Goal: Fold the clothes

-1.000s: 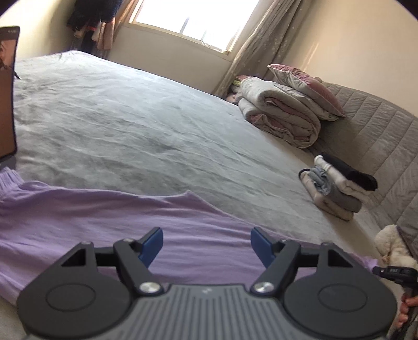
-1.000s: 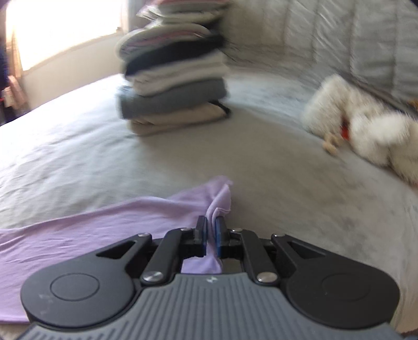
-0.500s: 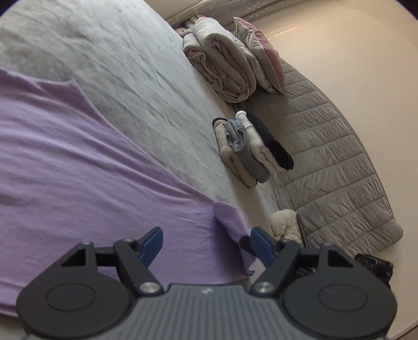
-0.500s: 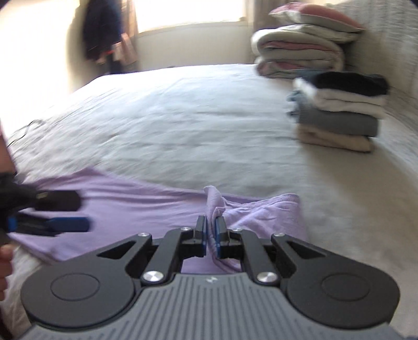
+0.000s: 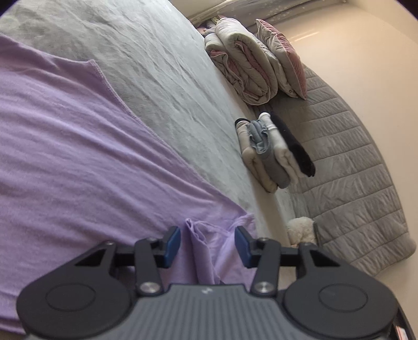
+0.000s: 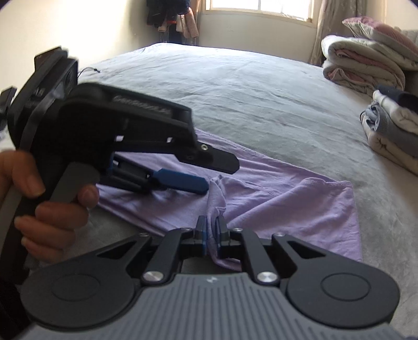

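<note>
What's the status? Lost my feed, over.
Right tool shut on lilac shirt fold. Left tool open, bunched fabric between its fingers, not gripped. Stack of folded clothes apart by headboard; nothing in the way.

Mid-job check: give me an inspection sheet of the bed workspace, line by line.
Surface: grey bedspread, wrinkled.
Job's things: purple garment spread flat; one corner bunched and lifted.
Clutter: stack of folded clothes; rolled duvet with pillow; plush toy by the headboard.
Grippers: right gripper shut on the garment's bunched corner; left gripper open, fingers either side of that bunch, held by a hand.
Cables: thin dark cord at the bed's far edge.
Surroundings: window, curtain, hanging clothes.
</note>
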### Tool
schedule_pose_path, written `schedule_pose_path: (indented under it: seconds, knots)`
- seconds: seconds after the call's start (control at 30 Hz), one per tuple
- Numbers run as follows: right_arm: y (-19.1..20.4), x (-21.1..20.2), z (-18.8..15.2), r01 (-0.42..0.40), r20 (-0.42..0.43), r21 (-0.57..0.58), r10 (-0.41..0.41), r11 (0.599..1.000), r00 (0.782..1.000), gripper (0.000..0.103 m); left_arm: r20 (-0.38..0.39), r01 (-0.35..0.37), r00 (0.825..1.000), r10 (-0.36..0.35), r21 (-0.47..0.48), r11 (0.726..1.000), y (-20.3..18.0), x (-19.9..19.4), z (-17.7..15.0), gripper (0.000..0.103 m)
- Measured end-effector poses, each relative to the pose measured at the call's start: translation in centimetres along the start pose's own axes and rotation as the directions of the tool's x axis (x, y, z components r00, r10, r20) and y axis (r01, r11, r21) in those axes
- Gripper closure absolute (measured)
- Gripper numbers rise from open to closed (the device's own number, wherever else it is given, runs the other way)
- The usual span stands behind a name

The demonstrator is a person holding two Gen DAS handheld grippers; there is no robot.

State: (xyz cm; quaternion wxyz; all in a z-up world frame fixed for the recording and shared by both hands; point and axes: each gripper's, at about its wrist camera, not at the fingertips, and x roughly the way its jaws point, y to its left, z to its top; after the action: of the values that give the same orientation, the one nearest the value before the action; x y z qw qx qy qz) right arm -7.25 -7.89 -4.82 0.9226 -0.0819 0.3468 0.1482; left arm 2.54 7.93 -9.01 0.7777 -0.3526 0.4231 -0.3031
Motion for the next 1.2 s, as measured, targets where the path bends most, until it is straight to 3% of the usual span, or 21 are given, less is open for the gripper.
schedule_pose_path:
  seconds: [0.17, 0.33, 0.43, 0.67, 0.77, 0.9, 1.07, 1.2]
  knots:
    - [1.0, 0.0, -0.9, 0.041, 0.029, -0.074, -0.039, 0.996, 0.999, 0.09, 0.017, -0.052, 0.999, 0.052, 0.042, 0.998, -0.4, 0.4, -0.2, 0.071]
    - [1.1, 0.0, -1.1, 0.062, 0.045, -0.074, -0.059, 0.995, 0.997, 0.085, 0.026, -0.092, 0.996, 0.091, 0.065, 0.994, -0.2, 0.5, -0.4, 0.1]
    - [0.9, 0.1, -1.1, 0.07, 0.049, -0.057, -0.067, 0.996, 0.997, 0.072, 0.037, -0.098, 0.995, 0.095, 0.077, 0.992, -0.4, 0.3, -0.4, 0.101]
    - [1.0, -0.1, -0.9, 0.04, 0.049, 0.003, -0.04, 0.999, 0.998, 0.072, 0.065, -0.1, 0.994, 0.093, 0.117, 0.988, -1.0, -0.4, -0.4, 0.101]
    - [1.2, 0.0, -0.8, 0.018, 0.039, 0.015, -0.018, 1.0, 0.999, 0.098, 0.072, -0.118, 0.991, 0.109, 0.132, 0.984, -1.3, -0.6, -0.4, 0.101]
    - [1.2, -0.8, 0.1, -0.016, 0.048, 0.081, 0.012, 0.997, 0.999, 0.098, 0.093, -0.176, 0.983, 0.161, 0.185, 0.967, -2.2, -1.6, -0.1, 0.102]
    - [1.8, -1.7, 2.0, -0.104, 0.08, 0.129, 0.095, 0.986, 0.992, 0.099, 0.128, -0.191, 0.978, 0.165, 0.236, 0.953, -3.7, -3.8, 1.1, 0.102]
    - [3.0, -1.2, 3.1, -0.169, 0.091, 0.149, 0.156, 0.974, 0.984, 0.099, 0.147, -0.257, 0.964, 0.223, 0.293, 0.921, -4.2, -5.5, 2.2, 0.102]
